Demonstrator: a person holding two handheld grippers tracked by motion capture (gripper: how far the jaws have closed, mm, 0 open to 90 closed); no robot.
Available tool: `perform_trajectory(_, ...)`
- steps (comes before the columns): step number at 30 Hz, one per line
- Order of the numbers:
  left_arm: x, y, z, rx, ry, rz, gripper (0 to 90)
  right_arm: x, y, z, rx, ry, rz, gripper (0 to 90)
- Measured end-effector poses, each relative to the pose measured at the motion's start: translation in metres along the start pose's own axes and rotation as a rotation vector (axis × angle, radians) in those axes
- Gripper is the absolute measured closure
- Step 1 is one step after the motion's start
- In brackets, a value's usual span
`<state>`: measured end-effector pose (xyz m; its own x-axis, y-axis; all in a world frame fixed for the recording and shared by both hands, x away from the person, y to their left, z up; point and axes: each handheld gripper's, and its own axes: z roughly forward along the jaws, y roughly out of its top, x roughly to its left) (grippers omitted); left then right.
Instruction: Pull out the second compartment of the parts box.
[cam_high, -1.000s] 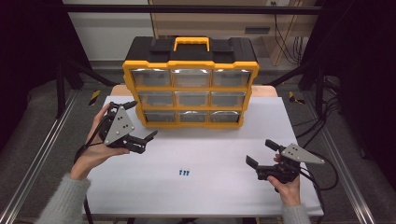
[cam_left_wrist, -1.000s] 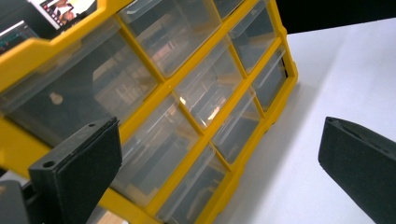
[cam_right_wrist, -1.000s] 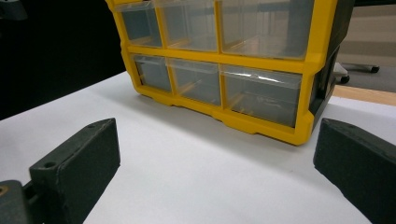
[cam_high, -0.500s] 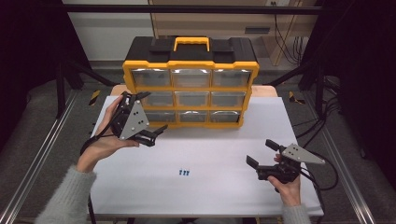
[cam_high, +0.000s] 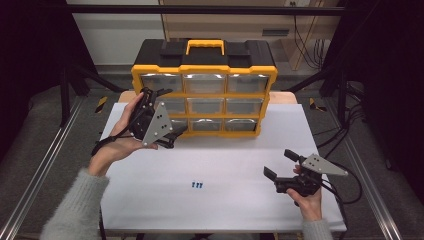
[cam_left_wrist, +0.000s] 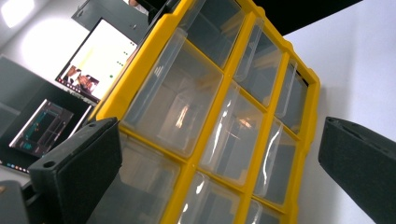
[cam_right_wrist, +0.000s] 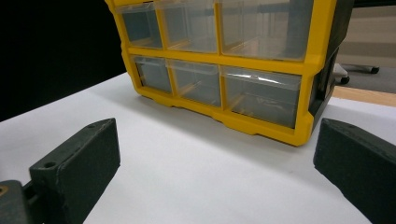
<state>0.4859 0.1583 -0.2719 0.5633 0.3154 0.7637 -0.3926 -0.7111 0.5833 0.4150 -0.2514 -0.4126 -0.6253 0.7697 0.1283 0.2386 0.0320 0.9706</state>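
The drawer organizer (cam_high: 204, 90) is a rigid yellow-and-black plastic cabinet holding a three-by-three grid of clear drawers, with a yellow carry handle (cam_high: 205, 46) on its top. It stands at the far edge of the desk (cam_high: 235, 165), about midway along that edge, its drawer fronts facing the person.

Handling judgement: the cabinet is stiff and probably stable enough to stay put when one drawer is pulled. The clear drawers look thin-walled and smooth, hence light and somewhat slippery. Grip a drawer by the lip along its front top edge, not by the flat face. The drawers appear empty or nearly so; contents cannot be confirmed through the glare.

Left gripper (cam_high: 165, 117): jaws spread wide, holding nothing. It is raised in front of the left column of drawers, just off the cabinet's face. In the left gripper view the grid sits tilted between the two black jaws, with a left-column drawer (cam_left_wrist: 175, 95) most nearly centred. No contact is visible.

Right gripper (cam_high: 282, 164): jaws spread, holding nothing. It rests low near the desk's front right corner, well apart from the organizer, aimed toward the cabinet's lower right drawers (cam_right_wrist: 261, 95).

Several small blue parts (cam_high: 197, 184) lie on the desk between the grippers, nearer the front edge, touching neither.
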Motion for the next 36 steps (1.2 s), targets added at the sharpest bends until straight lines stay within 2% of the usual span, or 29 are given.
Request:
perform_trajectory(4,0.004,0.005,0.004,-0.002,-0.006,0.042,0.0,0.000,0.000,0.000,-0.006,0.000,-0.002,1.2)
perform_trajectory(8,0.006,0.008,0.009,-0.015,0.003,0.068,0.0,0.000,0.000,0.000,-0.006,-0.001,0.000,1.1)
perform_trajectory(14,0.009,0.012,0.020,-0.002,0.022,0.127,0.0,-0.001,0.000,0.000,-0.003,0.001,-0.006,1.1)
perform_trajectory(22,0.011,0.017,0.035,-0.002,0.037,0.167,0.0,0.000,0.000,0.001,0.001,0.002,0.001,1.1)
perform_trajectory(36,0.014,0.021,0.051,-0.015,0.074,0.228,0.8,0.000,0.000,0.000,-0.002,-0.001,0.005,1.2)
